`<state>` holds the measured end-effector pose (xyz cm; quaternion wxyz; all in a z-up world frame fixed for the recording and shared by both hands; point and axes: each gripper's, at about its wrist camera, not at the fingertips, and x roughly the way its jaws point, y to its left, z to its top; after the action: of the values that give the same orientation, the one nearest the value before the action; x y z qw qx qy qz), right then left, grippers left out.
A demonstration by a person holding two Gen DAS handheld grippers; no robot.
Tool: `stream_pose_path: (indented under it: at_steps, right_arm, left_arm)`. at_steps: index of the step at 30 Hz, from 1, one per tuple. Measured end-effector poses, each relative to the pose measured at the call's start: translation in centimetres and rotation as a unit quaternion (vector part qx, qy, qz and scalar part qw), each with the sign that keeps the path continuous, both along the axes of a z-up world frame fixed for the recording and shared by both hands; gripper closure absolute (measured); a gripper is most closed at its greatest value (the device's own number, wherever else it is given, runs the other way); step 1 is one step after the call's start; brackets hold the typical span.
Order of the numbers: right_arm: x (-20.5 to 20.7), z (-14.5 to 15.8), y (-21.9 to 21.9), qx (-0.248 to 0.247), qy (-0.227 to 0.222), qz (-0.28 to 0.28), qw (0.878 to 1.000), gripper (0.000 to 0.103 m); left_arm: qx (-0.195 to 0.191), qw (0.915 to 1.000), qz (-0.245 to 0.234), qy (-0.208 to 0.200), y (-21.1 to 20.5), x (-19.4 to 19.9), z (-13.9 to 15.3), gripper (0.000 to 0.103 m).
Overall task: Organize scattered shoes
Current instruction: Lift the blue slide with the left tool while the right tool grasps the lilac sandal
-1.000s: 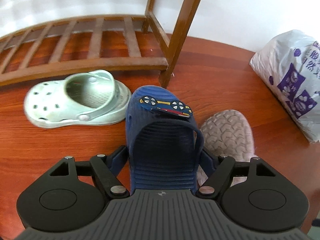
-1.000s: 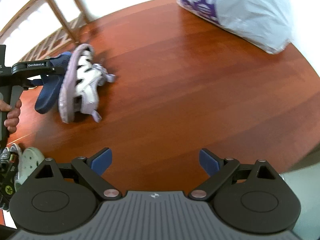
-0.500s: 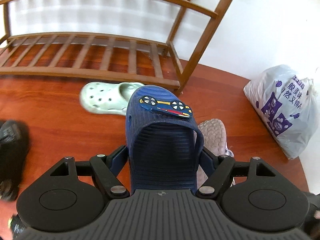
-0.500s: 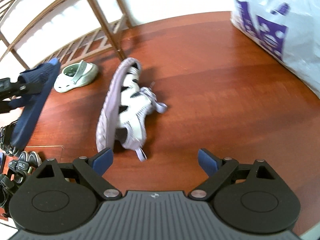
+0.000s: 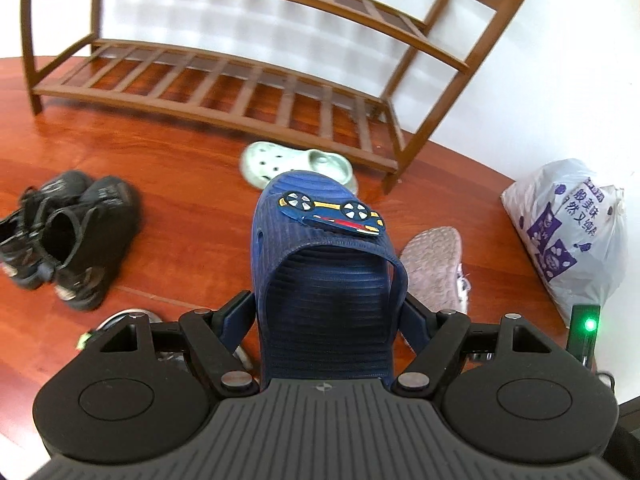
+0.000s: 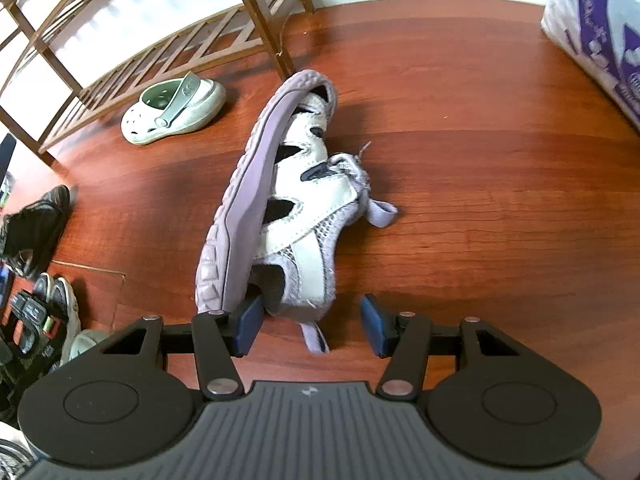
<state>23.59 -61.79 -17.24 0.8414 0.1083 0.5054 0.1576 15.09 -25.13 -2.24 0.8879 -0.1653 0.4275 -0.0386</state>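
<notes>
My left gripper [image 5: 328,312] is shut on a dark blue slipper [image 5: 320,248] with a car badge, held off the floor and pointing toward the wooden shoe rack [image 5: 224,92]. A lilac and white sandal [image 6: 296,200] lies on its side on the floor. Its heel sits between the jaws of my right gripper [image 6: 311,322], which are closing. The left pad is at the sole and a gap remains at the right pad. The sandal's sole [image 5: 434,264] shows just right of the slipper. A pale green clog [image 5: 280,160] [image 6: 176,108] lies in front of the rack.
A pair of black sneakers [image 5: 72,232] stands on the red-brown floor to the left. A white and purple plastic bag [image 5: 568,232] [image 6: 600,28] rests by the wall on the right. Several more shoes [image 6: 36,312] crowd the left edge of the right wrist view. The rack's shelves [image 6: 132,68] are bare.
My left gripper rose and drew back with the slipper, bringing the whole rack and the black sneakers into view. My right gripper moved up to the sandal and its jaws narrowed around the heel.
</notes>
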Motion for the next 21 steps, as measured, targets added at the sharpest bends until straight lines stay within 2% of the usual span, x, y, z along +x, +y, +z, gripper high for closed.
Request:
stream_pose_path:
  at_steps: [1, 3, 7, 11, 14, 17, 21]
  right_arm:
    - [0.2, -0.1, 0.0, 0.008, 0.000, 0.000, 1.000, 0.075]
    - [0.4, 0.0, 0.1, 0.013, -0.001, -0.001, 1.000, 0.076]
    - [-0.1, 2.5, 1.1, -0.043, -0.034, 0.014, 0.998, 0.078]
    - [-1.0, 5.4, 2.3, -0.116, -0.068, 0.056, 0.989, 0.078]
    - [-1.8, 6.9, 4.1, -0.170, -0.089, 0.099, 0.977, 0.078]
    - [-3.0, 7.3, 7.0, -0.218, -0.109, 0.159, 0.957, 0.079]
    - [-3.7, 6.9, 9.4, -0.226, -0.109, 0.199, 0.947, 0.079]
  left_arm:
    - [0.001, 1.0000, 0.004, 0.002, 0.3, -0.3, 0.0, 0.026]
    - [0.000, 1.0000, 0.009, 0.004, 0.7, -0.7, 0.0, 0.026]
    - [-0.009, 0.9996, 0.028, 0.001, 2.3, -1.9, 0.2, 0.026]
    - [-0.018, 0.9987, 0.047, 0.000, 3.6, -2.4, 0.3, 0.026]
    - [-0.023, 0.9979, 0.060, -0.002, 4.6, -2.7, 0.6, 0.026]
    - [-0.028, 0.9970, 0.072, -0.006, 5.5, -3.1, 0.9, 0.026]
    - [-0.030, 0.9960, 0.084, -0.008, 6.5, -3.5, 1.2, 0.026]
